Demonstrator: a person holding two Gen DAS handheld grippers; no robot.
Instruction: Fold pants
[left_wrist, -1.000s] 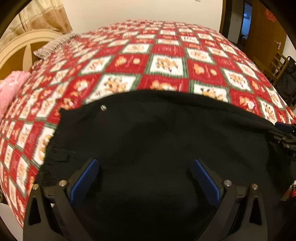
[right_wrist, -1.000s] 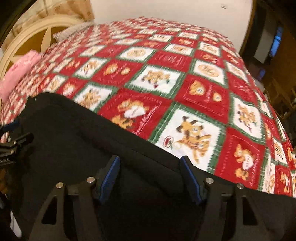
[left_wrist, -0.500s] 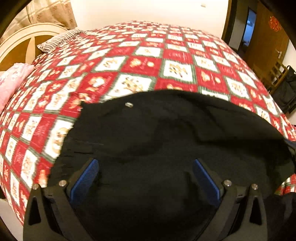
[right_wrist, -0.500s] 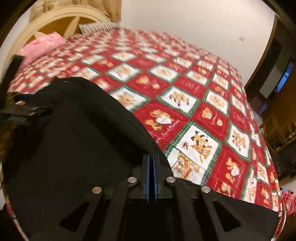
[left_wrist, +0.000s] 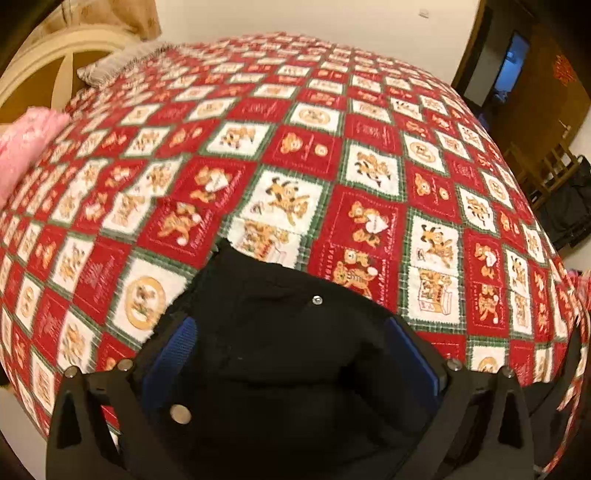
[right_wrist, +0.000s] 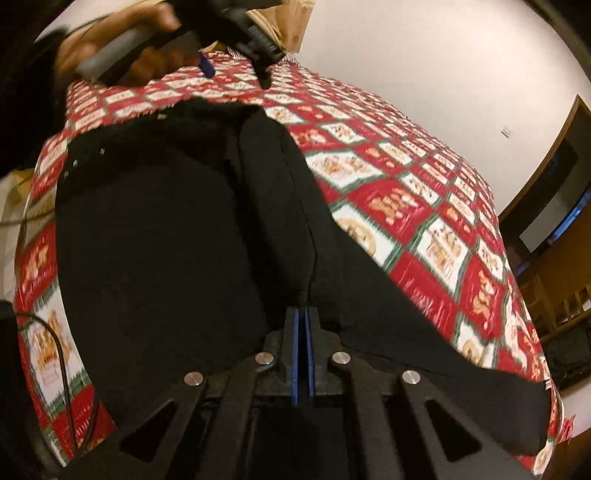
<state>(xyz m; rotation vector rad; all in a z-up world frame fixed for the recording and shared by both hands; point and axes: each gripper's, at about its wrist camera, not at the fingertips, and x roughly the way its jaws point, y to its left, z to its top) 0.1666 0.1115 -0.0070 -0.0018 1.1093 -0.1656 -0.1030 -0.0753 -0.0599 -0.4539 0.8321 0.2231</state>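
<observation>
Black pants (right_wrist: 166, 236) lie on a bed with a red, white and green patterned cover (right_wrist: 424, 206). My right gripper (right_wrist: 303, 314) is shut on a fold of the pants' fabric and holds it up; a ridge of cloth runs from the jaws toward the waistband. My left gripper (left_wrist: 291, 332) is open, jaws wide apart over the waistband corner (left_wrist: 258, 317) with its metal rivet (left_wrist: 317, 300). The left gripper also shows in the right wrist view (right_wrist: 236, 66), held in a hand above the far waistband.
A pink pillow (left_wrist: 26, 147) and a striped pillow (left_wrist: 122, 61) lie near the cream headboard (left_wrist: 51, 55). A doorway (left_wrist: 513, 62), a wooden chair (left_wrist: 546, 173) and a dark bag (left_wrist: 572, 206) stand to the right. A cable (right_wrist: 62, 354) hangs at the left.
My right gripper closed on the pants and lifted the fabric. My left gripper moved left toward the waistband corner, still open; much less of the pants fills its view.
</observation>
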